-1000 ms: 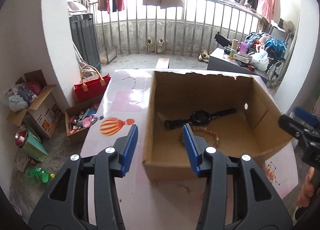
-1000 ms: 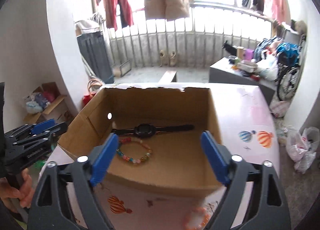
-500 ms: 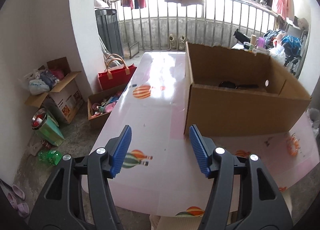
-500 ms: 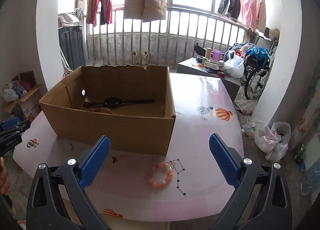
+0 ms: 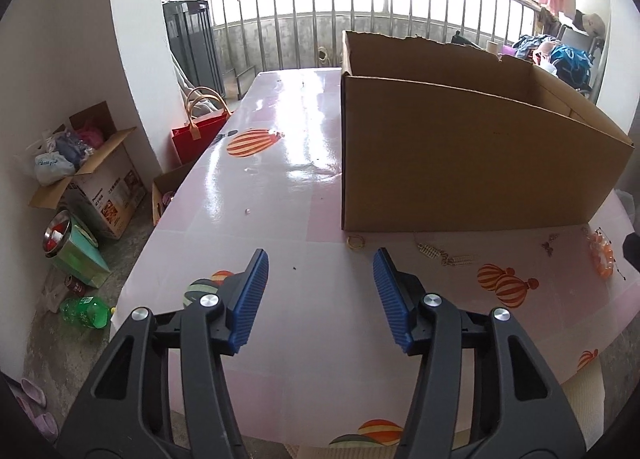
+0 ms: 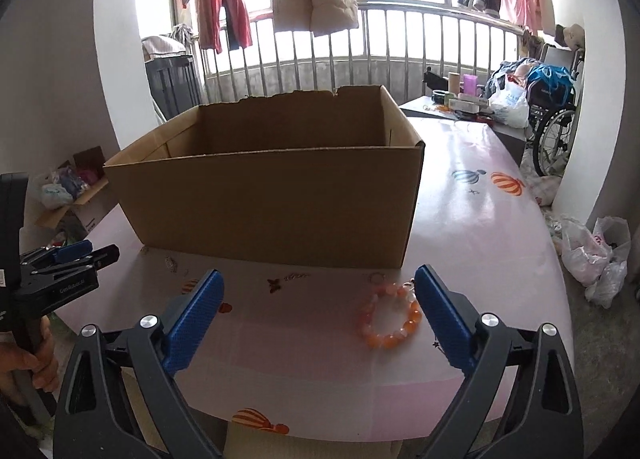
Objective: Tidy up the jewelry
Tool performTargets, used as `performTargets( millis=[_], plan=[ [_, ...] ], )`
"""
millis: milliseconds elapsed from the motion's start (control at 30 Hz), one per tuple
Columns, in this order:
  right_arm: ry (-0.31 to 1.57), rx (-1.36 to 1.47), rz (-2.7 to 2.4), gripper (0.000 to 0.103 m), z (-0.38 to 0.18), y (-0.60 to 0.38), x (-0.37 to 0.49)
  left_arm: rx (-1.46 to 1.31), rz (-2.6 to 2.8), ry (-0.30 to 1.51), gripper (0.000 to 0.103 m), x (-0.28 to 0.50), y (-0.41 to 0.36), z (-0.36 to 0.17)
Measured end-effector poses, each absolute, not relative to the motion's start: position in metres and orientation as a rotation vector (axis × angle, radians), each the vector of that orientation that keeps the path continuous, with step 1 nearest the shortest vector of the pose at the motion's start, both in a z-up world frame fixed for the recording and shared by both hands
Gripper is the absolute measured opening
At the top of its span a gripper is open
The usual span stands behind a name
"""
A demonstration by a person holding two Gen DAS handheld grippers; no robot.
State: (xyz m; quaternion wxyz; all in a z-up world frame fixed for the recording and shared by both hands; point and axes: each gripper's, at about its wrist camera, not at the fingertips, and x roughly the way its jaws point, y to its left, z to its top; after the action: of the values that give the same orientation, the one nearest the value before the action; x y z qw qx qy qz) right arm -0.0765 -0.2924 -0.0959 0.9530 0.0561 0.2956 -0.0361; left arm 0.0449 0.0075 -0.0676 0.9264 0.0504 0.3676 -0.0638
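Both my grippers hang wide open and empty over a pink table (image 5: 280,163). My left gripper (image 5: 320,295) faces a gold ring (image 5: 355,241) and two earrings (image 5: 446,255) lying beside the box (image 5: 460,163). An orange bracelet (image 6: 390,317) lies just inside my right gripper (image 6: 318,323).

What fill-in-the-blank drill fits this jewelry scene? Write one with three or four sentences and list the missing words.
1. The orange bead bracelet lies on the table in front of the ____ box.
2. The right gripper has its jaws ____, with nothing between them.
3. The small gold ring lies on the table close to the box's ____ corner.
4. The left gripper holds ____ between its blue pads.

Missing words: cardboard; open; near left; nothing
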Motion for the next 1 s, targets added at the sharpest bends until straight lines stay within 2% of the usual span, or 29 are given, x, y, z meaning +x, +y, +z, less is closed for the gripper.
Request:
performTargets(
  millis=[100,167,333,667,1000],
  plan=[
    [0.623,0.123,-0.042,0.078,-0.103,-0.292,-0.07,0.103,-0.133,0.762,0.048,0.048,0.006,-0.072],
    [0.631,0.117,-0.033,0.074,-0.106,-0.293,-0.065,0.107,-0.126,0.764,0.047,0.051,0.005,-0.074],
    [0.659,0.121,0.016,0.055,-0.112,-0.294,-0.059,0.104,-0.114,0.772,0.047,0.053,0.001,-0.079],
    [0.765,0.189,0.039,0.05,-0.136,-0.305,-0.055,0.102,-0.112,0.787,0.046,0.058,0.001,-0.085],
    [0.701,0.251,-0.06,0.05,-0.117,-0.34,-0.068,0.101,-0.1,0.789,0.046,0.059,0.006,-0.087]
  ],
)
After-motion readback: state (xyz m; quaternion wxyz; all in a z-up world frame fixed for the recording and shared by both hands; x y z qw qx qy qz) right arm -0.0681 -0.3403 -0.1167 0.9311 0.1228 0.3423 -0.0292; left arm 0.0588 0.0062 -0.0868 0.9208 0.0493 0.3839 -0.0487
